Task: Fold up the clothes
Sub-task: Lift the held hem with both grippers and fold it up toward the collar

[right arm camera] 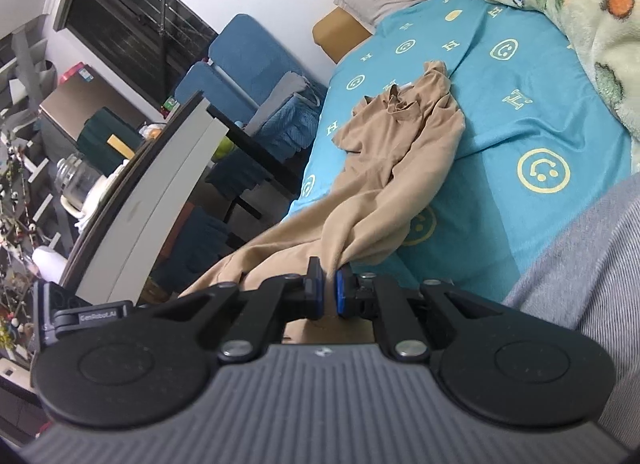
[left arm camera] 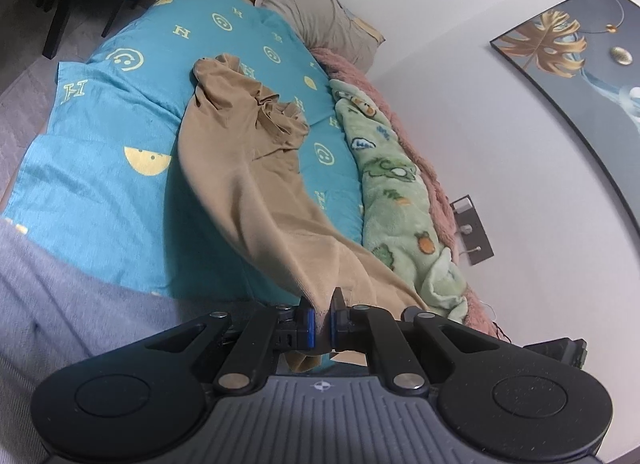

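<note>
Both tongs [left arm camera: 321, 310] [right arm camera: 328, 289] pinch tan garment [left arm camera: 240, 168] [right arm camera: 400, 152] hem, rest trailing ahead.

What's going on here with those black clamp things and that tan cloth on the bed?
A person is folding laundry with a hand-held gripper in each hand. The left gripper and the right gripper each have their jaws shut on the near edge of a tan garment. Its near end is lifted off the blue bedspread, while the far end, bunched up, lies on it.
</note>
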`<action>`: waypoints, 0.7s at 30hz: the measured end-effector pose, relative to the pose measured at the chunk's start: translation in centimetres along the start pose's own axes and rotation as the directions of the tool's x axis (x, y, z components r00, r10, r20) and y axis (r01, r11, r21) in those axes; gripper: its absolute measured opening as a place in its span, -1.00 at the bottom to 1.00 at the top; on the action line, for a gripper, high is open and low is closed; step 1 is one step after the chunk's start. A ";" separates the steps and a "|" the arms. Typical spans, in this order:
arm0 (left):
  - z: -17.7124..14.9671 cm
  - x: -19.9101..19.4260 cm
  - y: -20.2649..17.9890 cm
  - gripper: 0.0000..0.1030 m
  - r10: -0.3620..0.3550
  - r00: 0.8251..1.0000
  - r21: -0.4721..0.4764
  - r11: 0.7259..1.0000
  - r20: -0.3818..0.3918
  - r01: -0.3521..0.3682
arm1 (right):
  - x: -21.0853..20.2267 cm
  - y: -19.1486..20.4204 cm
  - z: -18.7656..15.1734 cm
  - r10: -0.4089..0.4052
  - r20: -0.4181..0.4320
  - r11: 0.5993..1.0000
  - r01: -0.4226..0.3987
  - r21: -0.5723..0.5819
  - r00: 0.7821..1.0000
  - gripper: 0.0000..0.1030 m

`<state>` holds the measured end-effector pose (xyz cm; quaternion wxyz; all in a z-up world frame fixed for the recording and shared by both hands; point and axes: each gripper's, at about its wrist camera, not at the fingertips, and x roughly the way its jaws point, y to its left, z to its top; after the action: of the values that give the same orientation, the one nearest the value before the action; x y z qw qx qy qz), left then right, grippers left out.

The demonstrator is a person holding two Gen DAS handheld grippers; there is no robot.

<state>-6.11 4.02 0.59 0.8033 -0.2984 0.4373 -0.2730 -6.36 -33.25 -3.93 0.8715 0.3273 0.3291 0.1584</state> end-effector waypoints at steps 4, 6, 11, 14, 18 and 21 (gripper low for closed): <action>1.7 1.1 0.0 -0.87 0.016 1.000 -0.010 1.000 0.000 -0.016 | 1.0 -0.6 0.9 -0.001 0.001 1.000 0.001 0.017 1.000 -0.81; 2.6 1.9 -0.2 -0.87 0.031 1.000 -0.003 1.000 -0.001 -0.031 | 1.8 -0.9 1.4 -0.005 -0.001 1.000 0.005 0.027 1.000 -0.81; 5.9 4.2 -0.1 -0.87 0.069 0.998 -0.001 0.998 0.010 -0.069 | 4.4 -1.4 3.7 -0.033 -0.013 0.999 0.033 0.032 0.999 -0.81; 8.1 6.1 0.0 -0.86 0.097 0.995 0.014 0.995 0.029 -0.098 | 6.6 -1.4 5.5 -0.062 -0.014 0.998 0.062 0.018 0.998 -0.81; 11.2 9.2 0.6 -0.86 0.145 0.987 0.039 0.988 0.063 -0.147 | 9.9 -1.6 7.9 -0.112 -0.009 0.994 0.112 -0.004 0.994 -0.81; 13.3 11.9 1.5 -0.86 0.185 0.979 0.055 0.980 0.086 -0.190 | 13.1 -2.1 9.7 -0.152 -0.012 0.988 0.152 -0.012 0.988 -0.81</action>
<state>11.26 -0.10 -1.03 0.8513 -0.2412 0.4221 -0.1974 9.92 -32.82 -5.99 0.8807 0.2955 0.3577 0.0953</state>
